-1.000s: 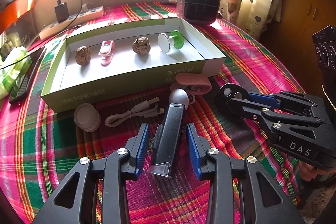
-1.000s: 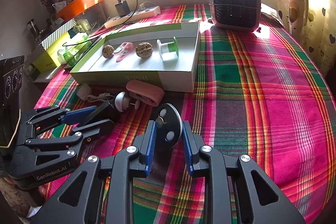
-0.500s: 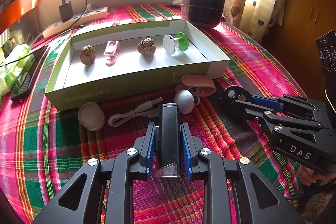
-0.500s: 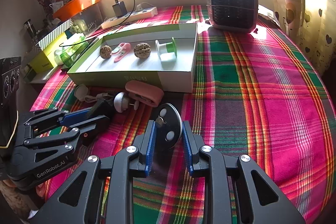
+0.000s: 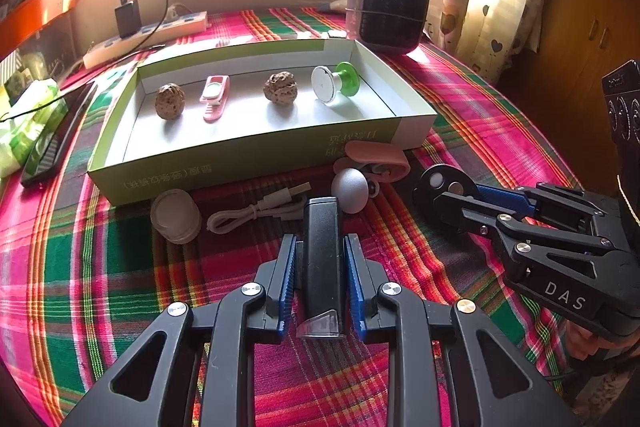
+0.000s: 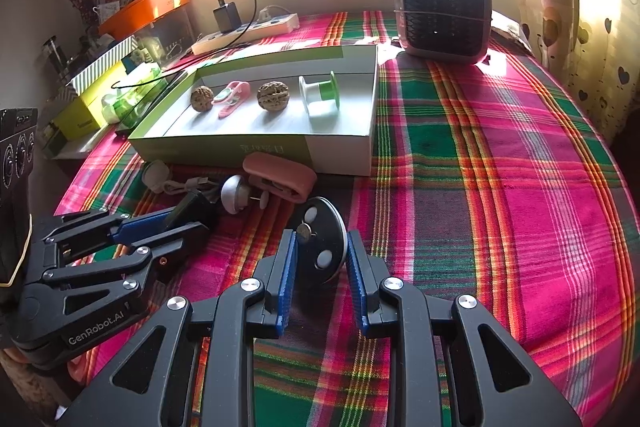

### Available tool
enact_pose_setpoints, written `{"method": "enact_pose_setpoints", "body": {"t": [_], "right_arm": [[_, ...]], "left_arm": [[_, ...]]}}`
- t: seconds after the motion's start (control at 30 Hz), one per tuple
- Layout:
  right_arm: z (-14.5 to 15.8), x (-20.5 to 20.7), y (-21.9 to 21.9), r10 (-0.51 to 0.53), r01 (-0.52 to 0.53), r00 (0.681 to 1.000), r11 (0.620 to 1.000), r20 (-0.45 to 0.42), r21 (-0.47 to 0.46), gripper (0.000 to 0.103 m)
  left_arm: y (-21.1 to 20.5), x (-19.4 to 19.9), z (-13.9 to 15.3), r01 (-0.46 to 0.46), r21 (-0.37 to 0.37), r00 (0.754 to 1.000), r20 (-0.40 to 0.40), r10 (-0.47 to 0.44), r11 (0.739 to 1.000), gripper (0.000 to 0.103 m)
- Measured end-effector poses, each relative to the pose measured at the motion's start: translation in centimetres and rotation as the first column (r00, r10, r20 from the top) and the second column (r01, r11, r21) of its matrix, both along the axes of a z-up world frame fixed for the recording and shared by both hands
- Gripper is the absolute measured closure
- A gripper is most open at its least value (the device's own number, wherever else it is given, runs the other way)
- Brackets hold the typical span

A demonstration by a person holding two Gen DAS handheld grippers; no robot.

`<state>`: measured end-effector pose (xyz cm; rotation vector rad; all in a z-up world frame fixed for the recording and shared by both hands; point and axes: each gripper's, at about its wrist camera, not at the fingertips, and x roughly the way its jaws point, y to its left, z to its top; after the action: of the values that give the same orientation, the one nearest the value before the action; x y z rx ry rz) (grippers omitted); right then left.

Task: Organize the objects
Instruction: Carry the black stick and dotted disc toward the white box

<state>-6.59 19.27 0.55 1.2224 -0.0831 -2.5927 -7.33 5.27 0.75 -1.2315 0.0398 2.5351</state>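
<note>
Left wrist view: my left gripper (image 5: 320, 279) was clamped on the slim black rectangular device (image 5: 322, 259). Ahead lay a grey round knob (image 5: 351, 190), a white coiled cable (image 5: 256, 213) and the green cardboard box (image 5: 224, 163).

Right wrist view: my right gripper (image 6: 321, 273) pinched the black round disc (image 6: 323, 247); a pink strap (image 6: 280, 177) lay against the box.

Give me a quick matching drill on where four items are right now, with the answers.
Things:
1. black bar
2. black disc
3. green spool
4. white cable

Places:
A. lying inside the open box
B. between the left tongs, clamped
C. loose on the cloth in front of the box
D. between the right tongs

Pairs: 1-B, 2-D, 3-A, 4-C
</note>
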Motion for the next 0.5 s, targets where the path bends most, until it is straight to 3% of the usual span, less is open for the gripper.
{"method": "enact_pose_setpoints", "body": {"t": [0.5], "right_arm": [[0.8, 0.4, -0.5, 0.01, -0.011, 1.0, 1.0, -0.02, -0.008, 0.077]], "left_arm": [[-0.8, 0.6, 1.1, -0.011, 0.017, 1.0, -0.02, 0.011, 1.0, 0.081]]}}
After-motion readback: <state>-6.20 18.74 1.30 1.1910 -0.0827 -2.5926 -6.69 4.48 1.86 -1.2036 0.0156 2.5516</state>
